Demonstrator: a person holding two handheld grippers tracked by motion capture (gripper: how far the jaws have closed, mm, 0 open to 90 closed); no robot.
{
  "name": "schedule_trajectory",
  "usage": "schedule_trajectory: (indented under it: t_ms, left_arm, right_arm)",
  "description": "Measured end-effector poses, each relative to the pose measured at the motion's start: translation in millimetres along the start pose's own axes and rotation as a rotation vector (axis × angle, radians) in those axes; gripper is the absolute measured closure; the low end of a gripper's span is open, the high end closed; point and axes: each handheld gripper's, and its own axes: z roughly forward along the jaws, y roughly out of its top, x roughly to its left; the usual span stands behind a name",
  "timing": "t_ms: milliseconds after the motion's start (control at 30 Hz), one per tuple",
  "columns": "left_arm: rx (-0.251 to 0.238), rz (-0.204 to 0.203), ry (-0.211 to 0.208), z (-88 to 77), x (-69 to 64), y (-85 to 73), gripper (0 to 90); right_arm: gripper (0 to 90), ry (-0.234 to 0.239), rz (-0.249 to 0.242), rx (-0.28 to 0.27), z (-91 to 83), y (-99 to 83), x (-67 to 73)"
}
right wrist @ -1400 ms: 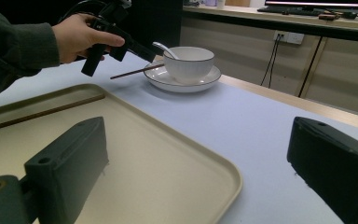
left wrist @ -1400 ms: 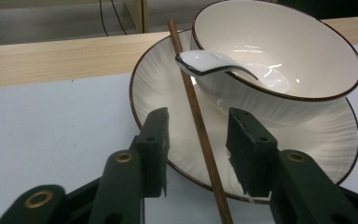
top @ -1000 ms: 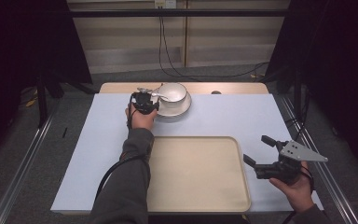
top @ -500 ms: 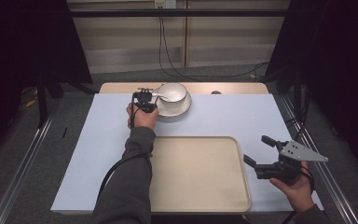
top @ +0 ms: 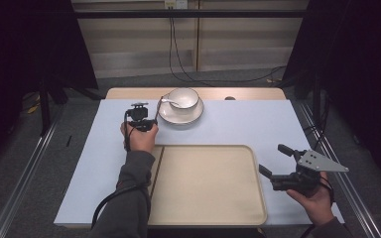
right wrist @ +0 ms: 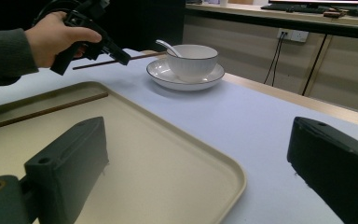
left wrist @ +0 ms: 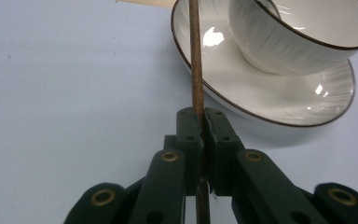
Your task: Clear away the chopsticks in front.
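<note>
The left claw [left wrist: 203, 126] is clamped on a thin brown chopstick [left wrist: 196, 60], its two black jaws pressed together around the stick. The chopstick runs straight out past the jaw tips, crossing the near rim of a white saucer [left wrist: 242, 93] with a dark edge. In the right gripper view the stick hangs level above the bench, clear of its surface. A white bowl [top: 183, 97] sits on the saucer with a white spoon [top: 169, 102] resting in it, at the far middle of the pale blue bench [top: 258, 124]. A second chopstick [top: 158, 166] lies along the left edge of the beige tray [top: 213, 198], nearer the person. The right claw [top: 274, 161] stands apart and empty just off the tray's right rim.
</note>
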Motion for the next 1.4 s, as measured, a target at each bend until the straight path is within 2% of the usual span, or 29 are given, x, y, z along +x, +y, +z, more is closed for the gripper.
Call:
schedule_trajectory:
  t_ms: [167, 267, 367, 400, 467, 567, 700, 733, 800, 900, 1233, 1400]
  left_arm:
    - [-0.042, -0.038, -0.013, -24.1, 1.9, -10.3, 85.3]
    - [-0.048, -0.030, -0.003, -30.9, 1.9, -13.4, 85.3]
    - [-0.053, -0.042, -0.024, -40.2, 2.0, -16.8, 85.3]
    - [-0.068, -0.045, -0.025, -43.5, 1.3, -18.7, 85.3]
    - [-0.077, -0.056, -0.039, -51.7, 0.6, -26.3, 85.3]
    - [-0.076, -0.052, -0.037, -55.5, 0.6, -32.2, 85.3]
    - [-0.079, -0.068, -0.055, -62.5, 2.7, -44.5, 85.2]
    - [-0.076, -0.065, -0.043, -64.7, 2.9, -47.6, 85.2]
    - [-0.074, -0.072, -0.052, -69.2, 5.1, -53.2, 85.2]
    - [-0.095, -0.108, -0.057, -79.5, 7.4, -63.9, 85.3]
    - [-0.104, -0.118, -0.059, -97.2, 5.5, -87.7, 85.2]
    - [-0.114, -0.133, -0.092, -108.9, 1.7, -100.3, 85.2]
  right_arm:
    - [4.4, -0.001, -0.005, 0.003, 0.1, 0.0, 0.0]
    - [4.4, 0.003, 0.004, 0.004, 0.4, -0.1, 0.5]
    - [4.4, -0.001, 0.001, 0.001, 0.7, -0.1, 1.0]
    - [4.4, -0.001, 0.001, 0.001, 0.7, -0.1, 1.0]
    - [4.5, 0.001, 0.004, 0.003, 0.6, 0.0, 1.1]
    - [4.6, 0.001, 0.004, 0.003, 0.6, 0.0, 0.9]
    - [4.6, 0.003, -0.001, 0.001, 0.7, -0.1, 1.1]
    - [4.6, 0.002, -0.002, 0.001, 0.7, -0.1, 1.1]
    - [4.6, 0.001, -0.002, 0.002, 0.7, -0.1, 1.1]
    - [4.6, -0.001, -0.002, 0.001, 0.9, -0.1, 1.1]
    - [4.6, 0.002, -0.011, -0.003, 0.3, 0.1, 1.6]
    - [4.6, 0.000, -0.010, -0.006, 0.5, 0.3, 2.1]
